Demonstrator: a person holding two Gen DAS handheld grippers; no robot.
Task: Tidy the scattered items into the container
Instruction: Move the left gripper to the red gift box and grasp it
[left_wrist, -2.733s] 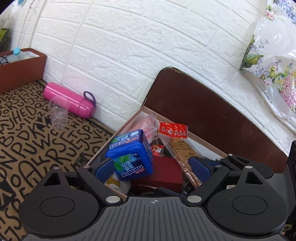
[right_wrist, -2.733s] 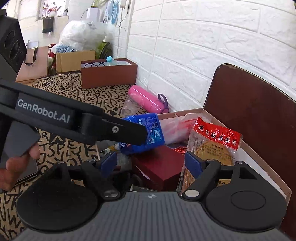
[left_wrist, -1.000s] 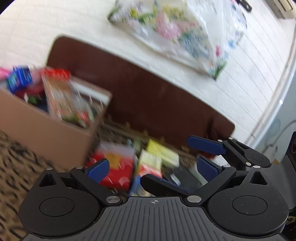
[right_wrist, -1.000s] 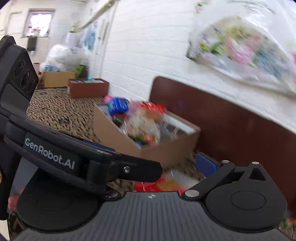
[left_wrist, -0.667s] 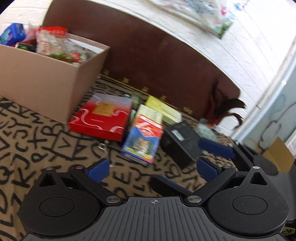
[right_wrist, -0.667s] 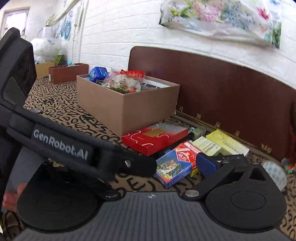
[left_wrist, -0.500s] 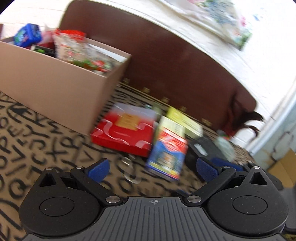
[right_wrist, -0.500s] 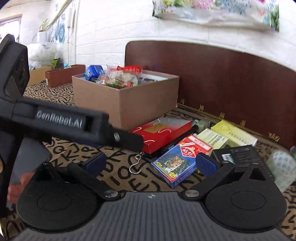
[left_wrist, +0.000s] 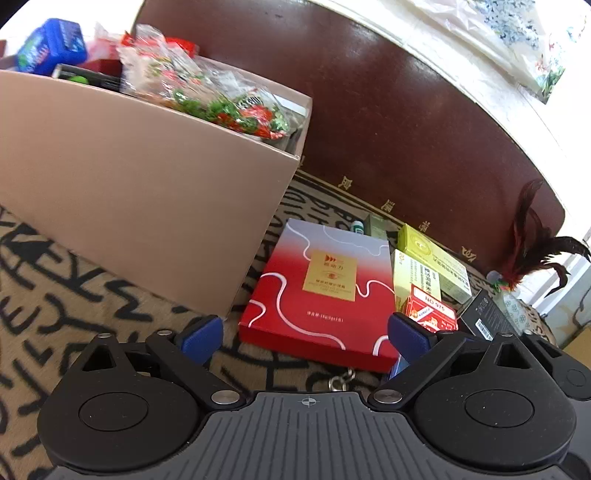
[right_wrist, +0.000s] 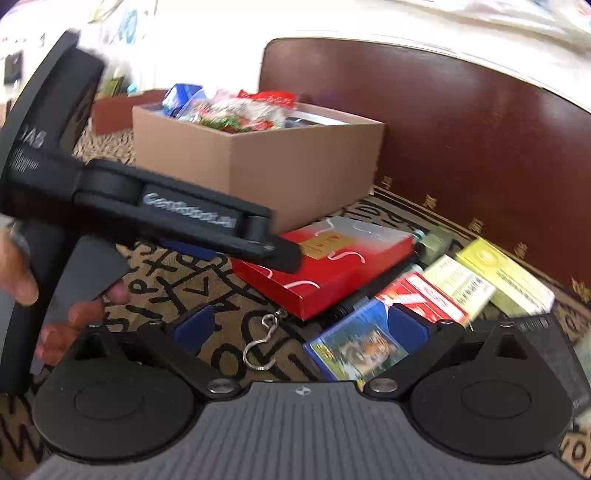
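The cardboard box (left_wrist: 140, 177) (right_wrist: 295, 162) stands at the left, heaped with snack bags and a blue mint tub (left_wrist: 48, 44). To its right a flat red box (left_wrist: 325, 291) (right_wrist: 328, 258) lies on the patterned cloth. My left gripper (left_wrist: 306, 332) is open and empty, low over the red box's near edge. My right gripper (right_wrist: 301, 326) is open and empty above a metal hook (right_wrist: 264, 343) and the blue tiger card pack (right_wrist: 362, 347). The left gripper's arm (right_wrist: 192, 221) crosses the right wrist view.
Right of the red box lie a red card pack (right_wrist: 421, 295), a pale green box (right_wrist: 458, 280), a yellow-green box (right_wrist: 506, 273), a black box (left_wrist: 484, 317) and a small bottle (right_wrist: 432, 240). A brown headboard (left_wrist: 406, 122) and feather toy (left_wrist: 532, 243) stand behind. A hand (right_wrist: 55, 317) shows left.
Both grippers swung from inside the cardboard box to the items on its right, then came down and closer. The red box now fills the left wrist view.
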